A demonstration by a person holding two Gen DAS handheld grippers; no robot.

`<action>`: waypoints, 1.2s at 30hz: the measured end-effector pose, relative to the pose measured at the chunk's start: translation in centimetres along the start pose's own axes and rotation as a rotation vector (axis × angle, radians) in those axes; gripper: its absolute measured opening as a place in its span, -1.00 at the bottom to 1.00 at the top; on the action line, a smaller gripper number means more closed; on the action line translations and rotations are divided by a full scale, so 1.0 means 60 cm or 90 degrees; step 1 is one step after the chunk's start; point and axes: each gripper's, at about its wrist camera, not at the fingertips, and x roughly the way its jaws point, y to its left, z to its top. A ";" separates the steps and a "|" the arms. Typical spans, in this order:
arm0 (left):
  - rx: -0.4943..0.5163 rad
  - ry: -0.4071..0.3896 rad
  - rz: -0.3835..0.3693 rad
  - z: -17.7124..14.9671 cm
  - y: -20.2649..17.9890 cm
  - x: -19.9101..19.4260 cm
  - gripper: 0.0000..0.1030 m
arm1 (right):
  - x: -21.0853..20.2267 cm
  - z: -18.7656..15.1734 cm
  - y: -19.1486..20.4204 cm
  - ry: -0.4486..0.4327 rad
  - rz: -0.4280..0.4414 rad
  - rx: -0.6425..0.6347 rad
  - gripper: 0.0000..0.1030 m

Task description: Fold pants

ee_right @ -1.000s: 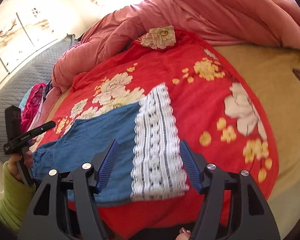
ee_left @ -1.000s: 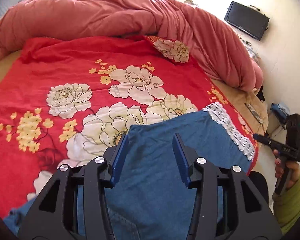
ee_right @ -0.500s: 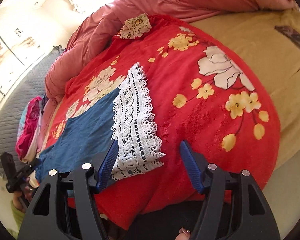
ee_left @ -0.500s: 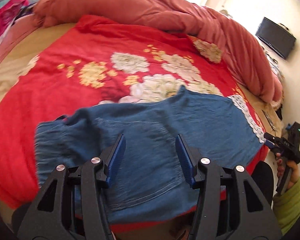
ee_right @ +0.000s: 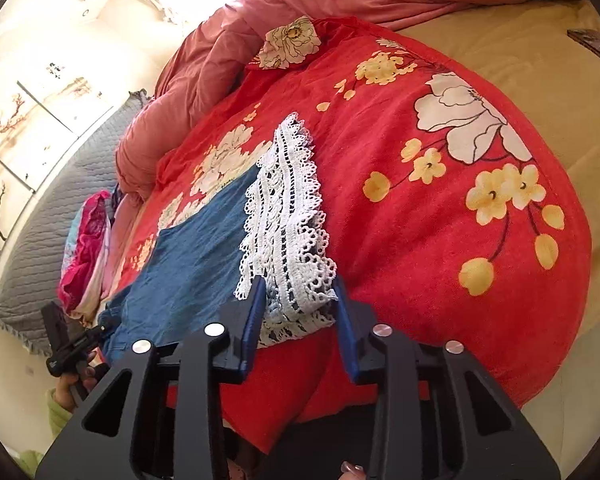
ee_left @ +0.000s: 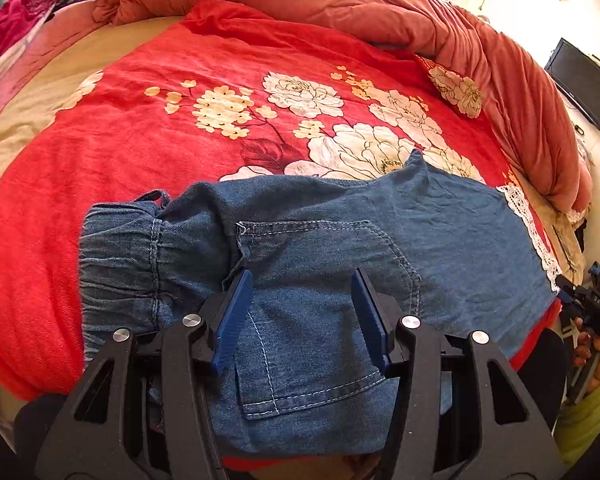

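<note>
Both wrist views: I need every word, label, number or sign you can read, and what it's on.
"DAS": white label on the right gripper's body, small, reading unsure. Its jaws have just been closing, the lace hem between them.
Dark marks on the wall panels: too blurred to read.
Nothing readable on the pants, bedspread or TV.

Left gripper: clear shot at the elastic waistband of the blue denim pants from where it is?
Probably yes. The left gripper hangs open over the pocket; the gathered waistband lies uncovered just to its left on the red floral blanket, nothing between them.
</note>
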 end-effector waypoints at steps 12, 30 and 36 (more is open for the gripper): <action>0.007 -0.012 0.006 -0.002 -0.004 -0.004 -0.15 | -0.021 -0.004 0.029 -0.027 -0.025 -0.039 -0.48; -0.008 -0.014 0.030 0.001 0.006 -0.004 -0.25 | -0.019 -0.008 0.041 -0.021 -0.061 -0.084 -0.76; -0.003 -0.008 0.035 -0.001 0.006 0.000 -0.25 | 0.008 -0.025 0.032 0.011 -0.124 -0.100 -0.69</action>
